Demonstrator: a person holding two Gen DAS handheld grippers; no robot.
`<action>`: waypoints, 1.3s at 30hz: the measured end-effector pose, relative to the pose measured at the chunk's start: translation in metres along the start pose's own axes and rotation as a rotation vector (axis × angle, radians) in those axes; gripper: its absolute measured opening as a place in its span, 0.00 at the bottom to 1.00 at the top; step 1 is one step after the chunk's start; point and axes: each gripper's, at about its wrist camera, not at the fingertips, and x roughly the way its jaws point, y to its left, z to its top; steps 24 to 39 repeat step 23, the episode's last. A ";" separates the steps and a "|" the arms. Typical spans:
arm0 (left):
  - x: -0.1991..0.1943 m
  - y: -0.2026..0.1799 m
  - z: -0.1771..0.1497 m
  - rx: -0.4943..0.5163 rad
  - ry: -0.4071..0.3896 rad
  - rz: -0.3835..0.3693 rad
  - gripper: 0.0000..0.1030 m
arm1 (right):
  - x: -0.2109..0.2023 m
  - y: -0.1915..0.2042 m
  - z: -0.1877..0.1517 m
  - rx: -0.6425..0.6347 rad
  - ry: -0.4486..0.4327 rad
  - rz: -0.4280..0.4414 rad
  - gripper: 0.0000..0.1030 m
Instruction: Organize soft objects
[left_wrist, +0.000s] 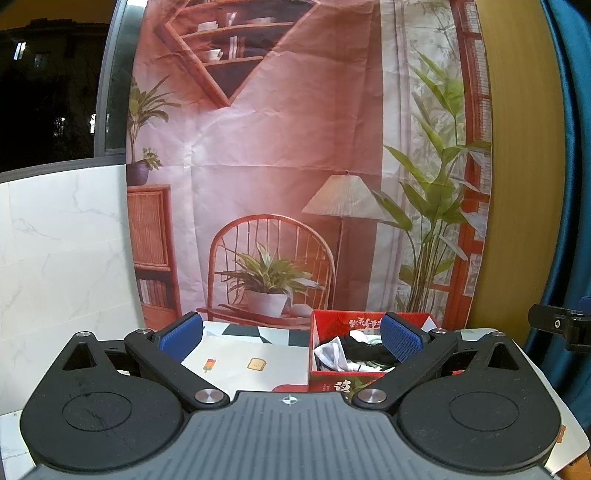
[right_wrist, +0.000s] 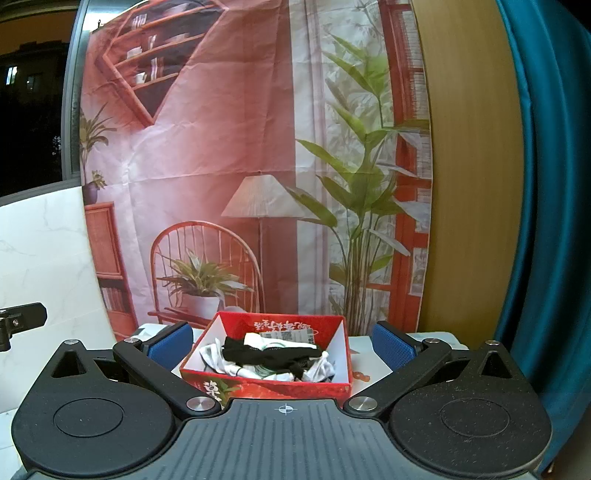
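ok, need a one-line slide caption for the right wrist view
Open right gripper faces a red box holding black socks and white socks, in front of a printed room backdrop.

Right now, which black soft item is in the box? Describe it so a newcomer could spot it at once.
Start at the printed backdrop of a room with a chair and lamp; in front of it sits an open red box on the table. Across its pile lies a black sock, the only dark piece, draped over white socks.
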 end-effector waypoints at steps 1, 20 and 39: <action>0.000 0.000 0.000 -0.001 0.000 -0.001 1.00 | 0.000 -0.001 0.001 0.000 0.000 0.001 1.00; -0.002 -0.002 -0.001 -0.002 -0.005 -0.003 1.00 | 0.000 0.000 0.001 0.000 0.001 0.000 1.00; -0.003 -0.003 -0.001 -0.005 -0.005 -0.003 1.00 | 0.000 0.000 0.001 -0.001 0.002 0.000 1.00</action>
